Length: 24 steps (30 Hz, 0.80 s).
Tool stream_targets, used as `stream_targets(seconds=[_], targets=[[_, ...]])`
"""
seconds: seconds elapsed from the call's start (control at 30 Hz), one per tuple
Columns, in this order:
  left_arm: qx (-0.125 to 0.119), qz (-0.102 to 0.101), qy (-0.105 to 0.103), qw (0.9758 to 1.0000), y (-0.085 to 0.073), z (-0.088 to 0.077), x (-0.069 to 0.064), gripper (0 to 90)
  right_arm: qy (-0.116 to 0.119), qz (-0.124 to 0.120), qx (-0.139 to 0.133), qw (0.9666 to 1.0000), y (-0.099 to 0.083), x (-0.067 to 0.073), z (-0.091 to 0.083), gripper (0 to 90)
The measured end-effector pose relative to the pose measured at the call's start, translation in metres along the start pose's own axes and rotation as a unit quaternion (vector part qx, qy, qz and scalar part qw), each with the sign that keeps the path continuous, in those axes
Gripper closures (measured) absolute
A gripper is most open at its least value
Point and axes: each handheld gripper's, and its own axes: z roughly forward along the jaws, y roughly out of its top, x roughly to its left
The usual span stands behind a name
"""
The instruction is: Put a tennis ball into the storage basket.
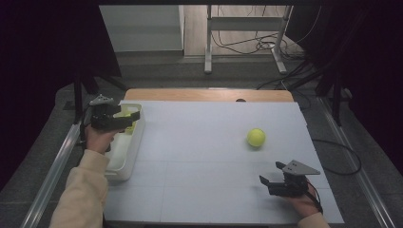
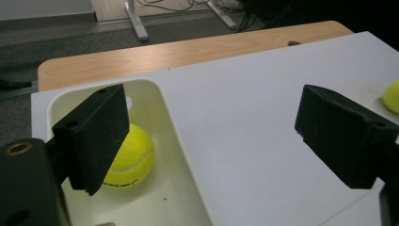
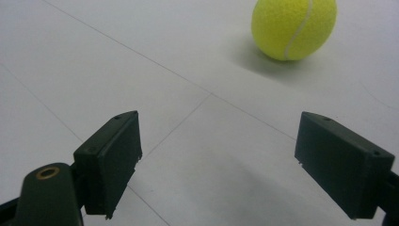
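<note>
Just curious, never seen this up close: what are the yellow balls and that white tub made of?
The balls look like felt-covered tennis balls: fuzzy yellow nap, a pale curved seam. The tub appears to be smooth moulded plastic, cream-white, with rounded corners and a faint sheen, though I can't be certain.

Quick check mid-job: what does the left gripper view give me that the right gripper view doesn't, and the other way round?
Left gripper view alone: the white bin with a tennis ball in the bin, the wooden table edge and the floor beyond. Right gripper view alone: a close look at the seam lines crossing the white table surface, with nothing between that gripper's jaws. Shared: the loose tennis ball on the white surface, seen at the right edge of the left gripper view, and each view has its own black jaws standing apart, holding nothing.
</note>
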Motion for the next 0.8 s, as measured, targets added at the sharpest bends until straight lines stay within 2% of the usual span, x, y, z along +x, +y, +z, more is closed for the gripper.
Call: stream_targets(seconds=[0.37,0.43,0.57,0.8], targets=[[-0.012,0.017,-0.049,0.9986,-0.011,-0.011,-0.026,11.6,-0.002,0.001,0.001,1.0,0.004,-0.002,0.007,15.5],[-0.014,0.02,-0.051,0.9984,-0.012,-0.012,-0.028,11.5,-0.004,-0.002,0.003,1.0,0.005,-0.002,0.007,15.5],[-0.023,0.018,-0.068,0.9972,-0.019,-0.017,-0.032,11.5,-0.002,-0.007,0.003,1.0,0.006,0.001,0.008,15.4],[-0.029,0.016,-0.085,0.9959,-0.025,-0.013,-0.04,11.5,-0.001,-0.003,0.005,1.0,0.004,-0.001,0.008,15.5]])
